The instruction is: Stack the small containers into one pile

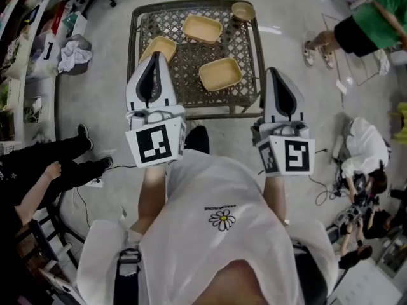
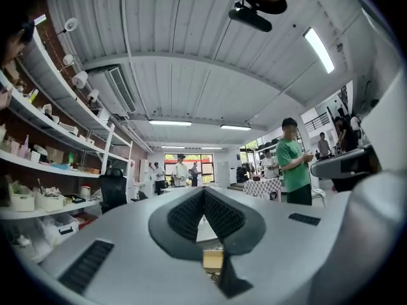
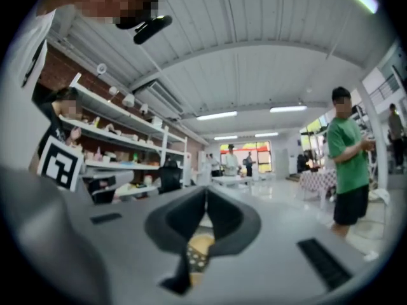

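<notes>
Two tongs, held level in front of the wearer. Left gripper (image 1: 154,59): jaws together, nothing between them. Right gripper (image 1: 274,74): jaws likewise together and empty. Each carries one marker cube, two in all: left cube (image 1: 156,143), right cube (image 1: 291,156).

Beyond the tips stands one lattice-topped metal table (image 1: 133,37), and on it four tan containers, none stacked and none touching another:
- three shallow rectangular trays: the left tray (image 1: 163,45), at the table's left edge and partly covered in the head view by the left gripper's tip; the far tray (image 1: 202,28), towards the back; the near tray (image 1: 220,74), closest to the right gripper
- one round bowl (image 1: 243,10) at the far right corner

Both grippers hang at the near edge of the table, touching no container.

Around the table: grey floor; one shelving unit (image 1: 25,56) along the left wall; one bystander in a green top (image 1: 375,18) at the far right
</notes>
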Motion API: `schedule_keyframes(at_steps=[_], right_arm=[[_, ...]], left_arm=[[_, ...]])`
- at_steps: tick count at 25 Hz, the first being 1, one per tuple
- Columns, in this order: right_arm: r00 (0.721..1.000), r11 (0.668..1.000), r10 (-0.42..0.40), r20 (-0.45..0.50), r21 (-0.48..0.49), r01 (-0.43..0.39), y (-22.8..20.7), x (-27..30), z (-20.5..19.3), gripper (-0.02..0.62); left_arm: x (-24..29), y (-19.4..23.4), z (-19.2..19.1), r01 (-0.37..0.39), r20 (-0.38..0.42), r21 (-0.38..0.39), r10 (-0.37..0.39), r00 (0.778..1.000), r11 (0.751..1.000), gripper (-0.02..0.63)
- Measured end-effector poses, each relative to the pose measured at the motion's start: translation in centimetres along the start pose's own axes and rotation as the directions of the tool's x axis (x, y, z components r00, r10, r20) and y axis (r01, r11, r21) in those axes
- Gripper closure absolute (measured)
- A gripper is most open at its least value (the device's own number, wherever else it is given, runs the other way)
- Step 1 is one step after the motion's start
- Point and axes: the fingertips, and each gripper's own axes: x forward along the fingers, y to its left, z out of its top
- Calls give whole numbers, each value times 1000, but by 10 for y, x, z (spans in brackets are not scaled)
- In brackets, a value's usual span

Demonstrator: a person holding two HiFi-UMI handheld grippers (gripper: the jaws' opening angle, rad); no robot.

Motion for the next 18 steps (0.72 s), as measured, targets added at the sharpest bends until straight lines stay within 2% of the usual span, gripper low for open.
schedule_keyframes(at_steps=[3,8,14,18], right_arm=[[999,999,-42,-6,12,42,-10,42,5,563],[995,996,-82,-60,-35,80,-16,90,-8,563],[990,996,-69,-122,-66,61,-30,123,-28,561],[991,998,-21,-129,-53,14,-36,141,-37,561]], left_arm=[[39,18,-14,24,-36,-29,-26,999,999,581],[89,34,-37,63,-93,-80,-70,993,995,581],[120,26,-60,71,-132,-117,-87,988,991,581],[134,24,-57,40,-113,-115,-53,992,993,580]])
